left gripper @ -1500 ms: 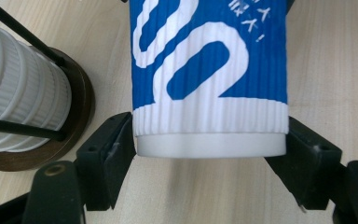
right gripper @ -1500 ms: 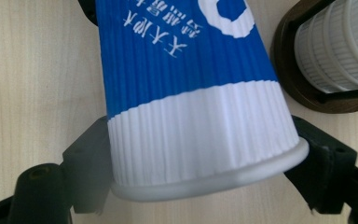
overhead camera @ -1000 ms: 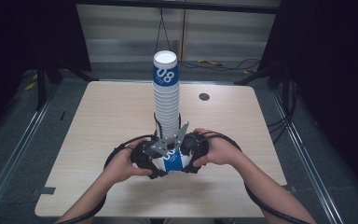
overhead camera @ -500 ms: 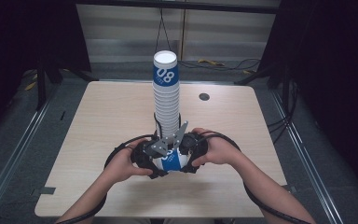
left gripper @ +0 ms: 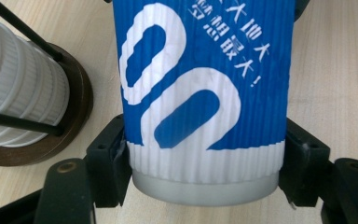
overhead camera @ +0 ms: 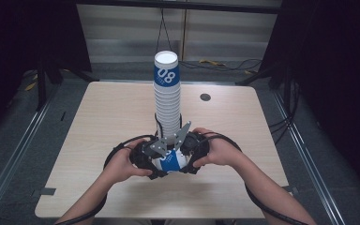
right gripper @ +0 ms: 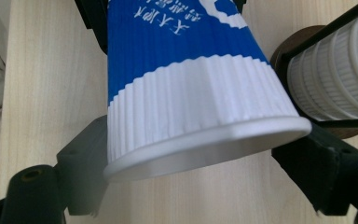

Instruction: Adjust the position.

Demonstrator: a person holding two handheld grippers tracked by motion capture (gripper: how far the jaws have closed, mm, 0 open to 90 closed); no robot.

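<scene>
A blue and white ribbed paper cup [overhead camera: 170, 161] lies on its side between my two grippers, near the table's front middle. My left gripper [overhead camera: 152, 157] is shut on the cup's base end [left gripper: 200, 93], with a black finger [left gripper: 107, 163] pressed to each side. My right gripper [overhead camera: 187, 147] is shut on the cup [right gripper: 186, 88] near its white rim, which looks slightly squashed. Just behind the grippers rises a tall stack of the same cups [overhead camera: 167, 98], held by thin black rods on a round brown base [left gripper: 74, 116]. That stack [right gripper: 335, 79] lies close to the held cup.
The light wooden table [overhead camera: 98, 122] carries a small dark round disc [overhead camera: 205, 97] at the far right of centre. Black cables loop from both grippers along the person's forearms. Dark floor and metal rails surround the table.
</scene>
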